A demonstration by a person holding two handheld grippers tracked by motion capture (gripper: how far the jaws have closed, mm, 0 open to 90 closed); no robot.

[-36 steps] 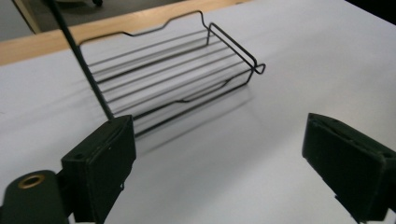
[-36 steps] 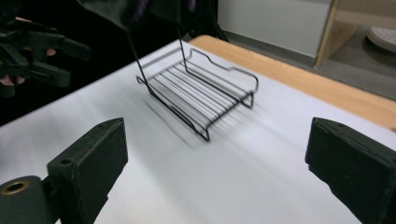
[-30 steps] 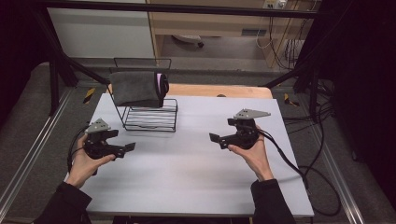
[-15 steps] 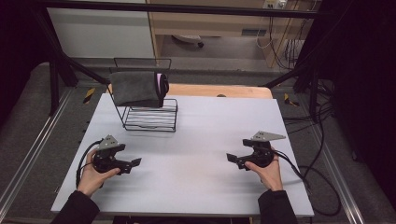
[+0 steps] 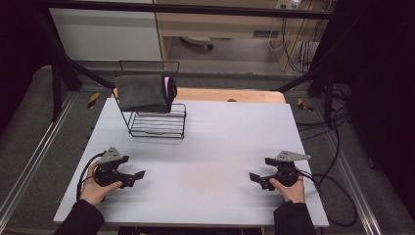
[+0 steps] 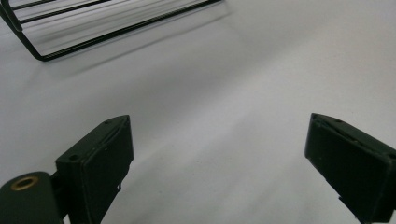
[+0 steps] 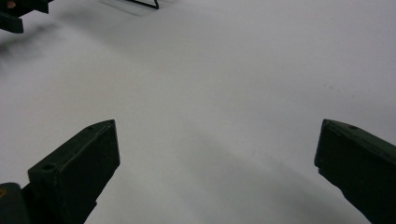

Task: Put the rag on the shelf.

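A black wire rack (image 5: 157,125) stands at the back left of the white table (image 5: 230,132). A folded grey cloth (image 5: 141,92) with a pink edge hangs over the rack's top rail. My left gripper (image 5: 134,177) rests low near the front left, open, with nothing between its jaws (image 6: 224,163). The rack's base wires (image 6: 116,32) lie ahead of it. Near the front right, my right gripper (image 5: 256,179) is also open and empty (image 7: 215,168), pointing left across the table. The left gripper (image 7: 18,14) sits far off in the right gripper view's top left corner.
A wooden board (image 5: 230,95) lies behind the table's back edge. Black frame struts (image 5: 73,68) slope down at both back corners. Cables (image 5: 337,196) trail off the right side. A metal rail (image 5: 29,166) runs along the left.
Both hands have drawn back toward the front edge of the table and lowered. The grippers stay open. The rack and cloth have not moved.
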